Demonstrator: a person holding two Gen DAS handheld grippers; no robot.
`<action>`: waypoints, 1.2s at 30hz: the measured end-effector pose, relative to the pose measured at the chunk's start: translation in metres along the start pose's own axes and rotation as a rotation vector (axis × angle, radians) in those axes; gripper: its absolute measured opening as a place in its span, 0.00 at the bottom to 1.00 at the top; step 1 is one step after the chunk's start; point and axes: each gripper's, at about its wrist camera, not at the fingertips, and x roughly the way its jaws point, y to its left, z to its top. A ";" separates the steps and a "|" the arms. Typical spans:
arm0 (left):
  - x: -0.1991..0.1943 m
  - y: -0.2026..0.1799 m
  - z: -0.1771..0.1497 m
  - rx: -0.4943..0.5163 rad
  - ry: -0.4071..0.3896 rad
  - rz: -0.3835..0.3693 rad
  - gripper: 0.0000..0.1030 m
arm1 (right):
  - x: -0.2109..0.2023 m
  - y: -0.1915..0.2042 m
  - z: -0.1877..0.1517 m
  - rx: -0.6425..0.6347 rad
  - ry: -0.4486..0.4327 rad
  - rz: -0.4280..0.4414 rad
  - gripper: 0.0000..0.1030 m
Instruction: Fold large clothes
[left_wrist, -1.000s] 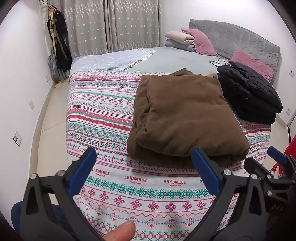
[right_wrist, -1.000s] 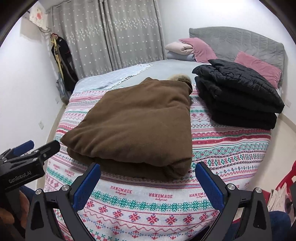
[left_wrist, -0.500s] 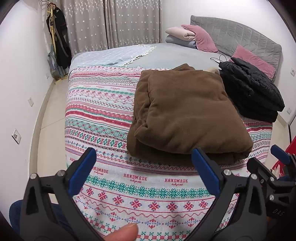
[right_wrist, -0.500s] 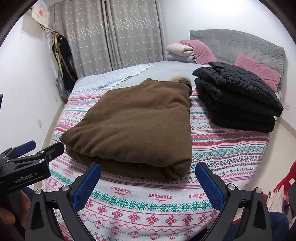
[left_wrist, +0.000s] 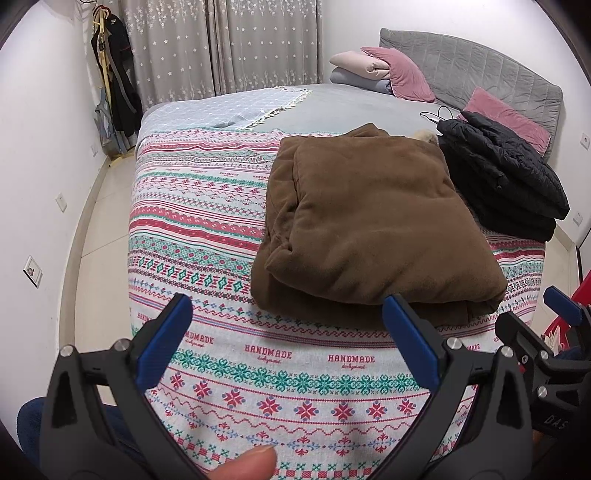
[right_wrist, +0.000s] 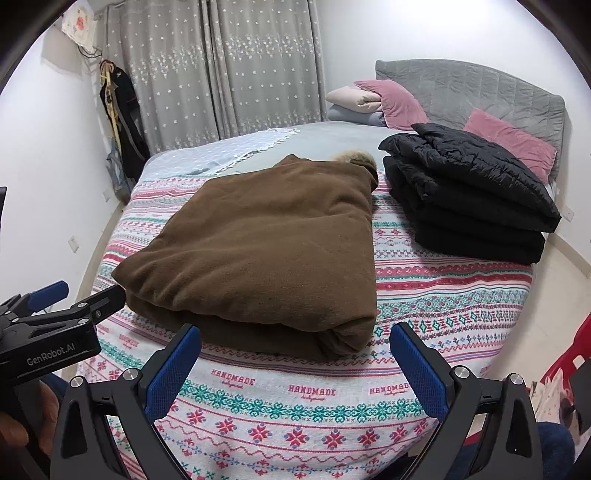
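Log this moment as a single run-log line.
stage: fold looks done | brown coat: folded on patterned bedspread | black jacket: folded beside it | left gripper: open, empty | right gripper: open, empty

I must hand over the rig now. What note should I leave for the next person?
Left gripper: open, empty, held off the near bed edge.
Right gripper: open, empty, beside it.
Brown coat: folded, lying on the patterned blanket.
Black jacket: folded, at the right, near the pink pillow.
Done: both folded.
Left: no unfolded clothes visible on the bed; maybe tidy the coat.
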 end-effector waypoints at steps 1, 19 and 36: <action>0.000 0.000 0.000 0.001 0.001 0.000 0.99 | 0.000 0.000 0.000 -0.001 0.001 0.001 1.00; 0.000 -0.001 -0.001 0.003 0.001 -0.004 0.99 | 0.000 0.001 -0.001 -0.006 -0.001 -0.010 1.00; -0.001 -0.002 -0.002 0.006 0.006 -0.013 0.99 | -0.003 0.001 0.000 -0.011 -0.009 -0.023 1.00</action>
